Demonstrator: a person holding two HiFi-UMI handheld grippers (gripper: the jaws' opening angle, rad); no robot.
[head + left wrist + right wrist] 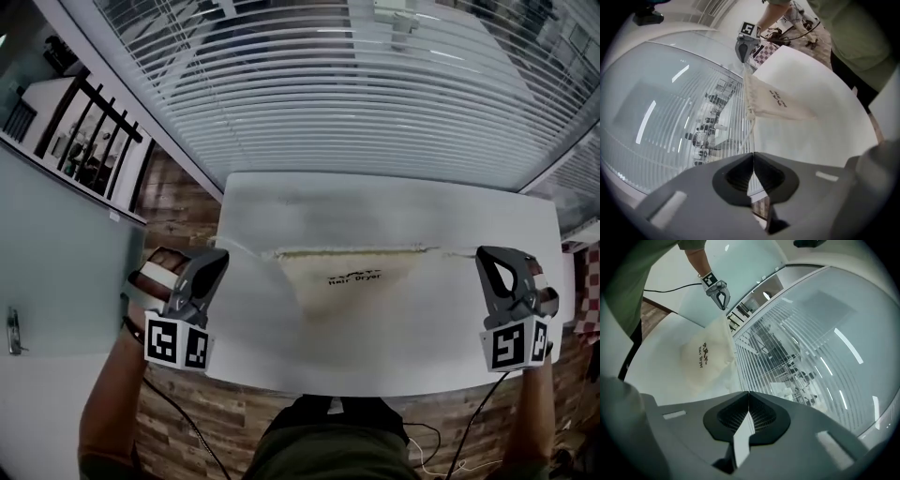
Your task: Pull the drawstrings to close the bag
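Cords (745,136), thin and white, stretch from the cream fabric bag (352,281) between the tools; left tool (753,154) and right tool (748,393) each clamp one.

Office with blinds (328,84), glass partition (66,272)

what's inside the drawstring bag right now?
Not visible. The bag lies on the white table with its mouth gathered along the far edge, and opaque cream cloth covers any contents. Only the black print on its outside shows.
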